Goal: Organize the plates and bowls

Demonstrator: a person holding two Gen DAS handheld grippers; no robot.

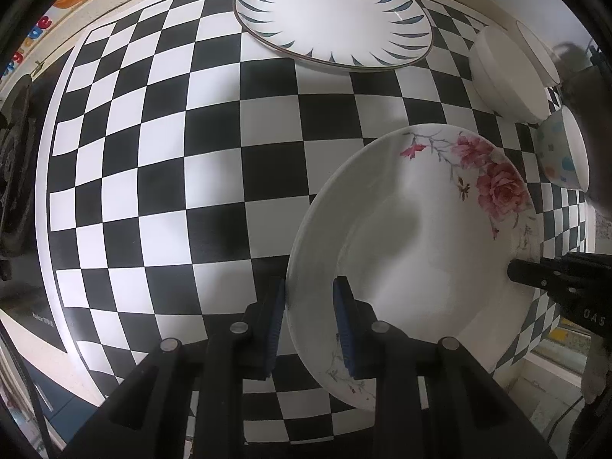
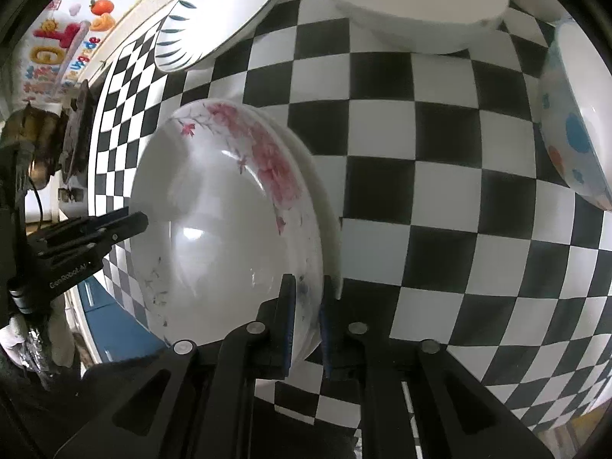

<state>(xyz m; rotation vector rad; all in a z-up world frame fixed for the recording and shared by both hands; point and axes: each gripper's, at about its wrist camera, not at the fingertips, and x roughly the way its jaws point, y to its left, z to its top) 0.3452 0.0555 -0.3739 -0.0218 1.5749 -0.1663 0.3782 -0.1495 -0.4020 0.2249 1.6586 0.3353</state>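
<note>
A white plate with pink roses (image 1: 413, 237) is held between both grippers above the checkered mat. My left gripper (image 1: 309, 329) is shut on its left rim. My right gripper (image 2: 308, 317) is shut on its right rim, and the same floral plate (image 2: 214, 229) fills the left of the right wrist view. The right gripper's tip also shows in the left wrist view (image 1: 535, 271); the left gripper's tip shows in the right wrist view (image 2: 126, 225). A blue-leaf plate (image 1: 332, 11) lies at the far edge. A white bowl (image 1: 505, 72) and a dotted bowl (image 1: 562, 153) stand to the right.
The black-and-white checkered mat (image 1: 172, 160) covers the counter. A black stove (image 1: 15, 160) sits at the left edge. Colourful stickers (image 2: 65, 38) are on the wall behind. Another white bowl (image 1: 539, 49) stands behind the first one.
</note>
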